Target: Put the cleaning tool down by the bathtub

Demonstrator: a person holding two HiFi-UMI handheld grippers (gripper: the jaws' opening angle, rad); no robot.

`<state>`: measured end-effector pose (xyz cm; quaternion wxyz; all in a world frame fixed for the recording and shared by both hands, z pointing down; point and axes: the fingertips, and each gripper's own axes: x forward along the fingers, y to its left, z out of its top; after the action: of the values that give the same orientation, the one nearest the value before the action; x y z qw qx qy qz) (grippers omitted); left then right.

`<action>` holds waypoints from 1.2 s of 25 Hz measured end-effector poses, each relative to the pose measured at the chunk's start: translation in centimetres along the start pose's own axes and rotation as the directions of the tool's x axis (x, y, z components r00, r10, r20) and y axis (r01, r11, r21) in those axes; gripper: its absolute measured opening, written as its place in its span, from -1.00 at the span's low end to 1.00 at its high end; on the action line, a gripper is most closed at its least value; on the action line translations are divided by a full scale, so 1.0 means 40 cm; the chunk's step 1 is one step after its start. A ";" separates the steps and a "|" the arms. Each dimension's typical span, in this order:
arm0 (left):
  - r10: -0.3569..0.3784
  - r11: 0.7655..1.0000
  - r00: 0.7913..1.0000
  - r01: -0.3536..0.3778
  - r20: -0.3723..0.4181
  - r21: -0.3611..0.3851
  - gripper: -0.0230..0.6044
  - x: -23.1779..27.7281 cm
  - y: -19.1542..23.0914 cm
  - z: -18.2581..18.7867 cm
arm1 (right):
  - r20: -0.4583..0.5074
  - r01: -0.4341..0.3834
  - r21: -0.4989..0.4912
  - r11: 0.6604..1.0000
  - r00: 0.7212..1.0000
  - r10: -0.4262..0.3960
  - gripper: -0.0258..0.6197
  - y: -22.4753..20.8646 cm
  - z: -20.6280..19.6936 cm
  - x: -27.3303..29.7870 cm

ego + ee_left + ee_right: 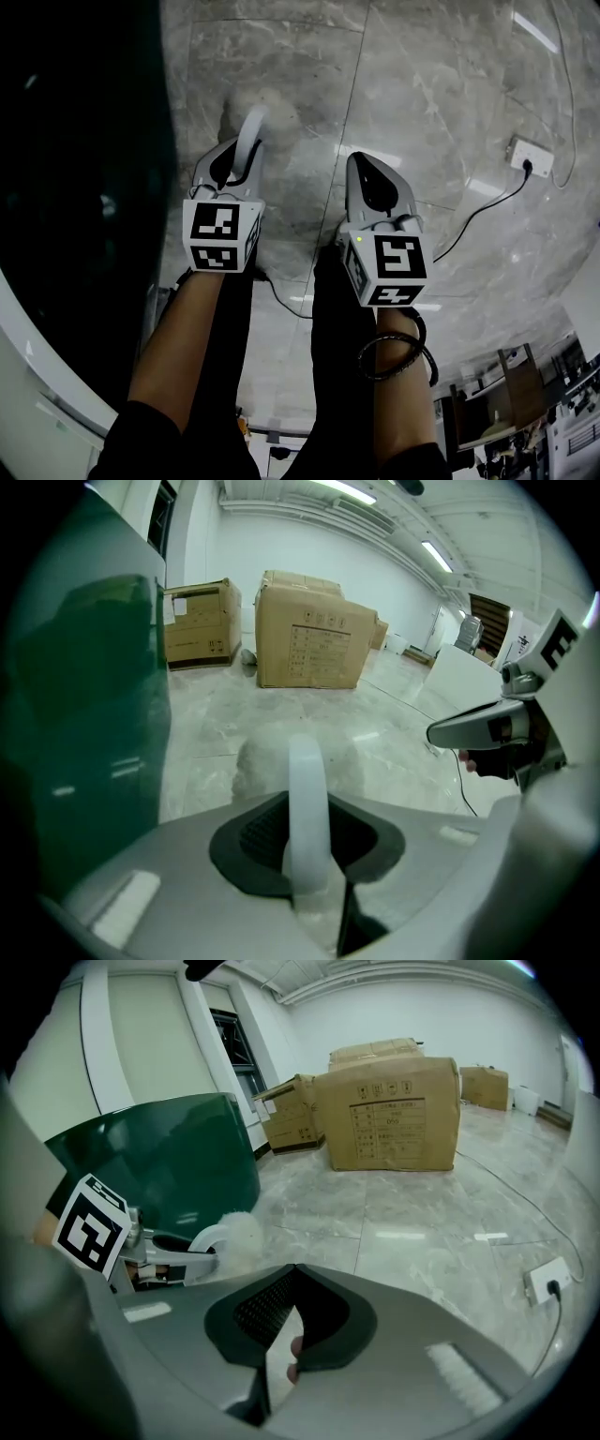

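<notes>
The cleaning tool is a curved white handle [251, 131] with a fluffy white head [261, 101] that hangs just above the marble floor. My left gripper [242, 161] is shut on the handle [307, 803], and the fluffy head [270, 761] shows beyond the jaws. The dark green bathtub [84, 187] fills the left side, close beside the tool; its wall [84, 724] stands left of the left gripper [305, 808]. My right gripper [367, 176] hovers to the right, shut with nothing in it [295, 1277]. The right gripper view also shows the tub [169, 1162] and the tool's head [240, 1232].
Large cardboard boxes [309, 635] [394, 1115] stand across the grey marble floor. A white power socket [531, 156] with a black cable lies on the floor to the right [547, 1283]. The person's legs are below the grippers. Furniture shows at the lower right [525, 394].
</notes>
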<state>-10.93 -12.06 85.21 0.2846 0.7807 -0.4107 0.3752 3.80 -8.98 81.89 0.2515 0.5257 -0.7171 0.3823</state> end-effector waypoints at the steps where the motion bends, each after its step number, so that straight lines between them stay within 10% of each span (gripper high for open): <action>1: 0.000 1.000 1.000 0.000 -0.003 -0.006 -0.65 0.012 0.003 -0.012 | 0.000 -0.002 0.005 1.000 1.000 0.002 -0.85 -0.003 -0.009 0.010; 30: -0.005 1.000 0.996 0.007 -0.084 0.015 -0.65 0.281 0.048 -0.274 | -0.078 -0.024 0.036 0.999 0.997 0.026 -0.85 -0.071 -0.302 0.220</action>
<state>-12.15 -9.57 100.77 0.2967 0.7676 -0.3930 0.4103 3.16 -4.56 96.41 0.2654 0.5055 -0.7063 0.4186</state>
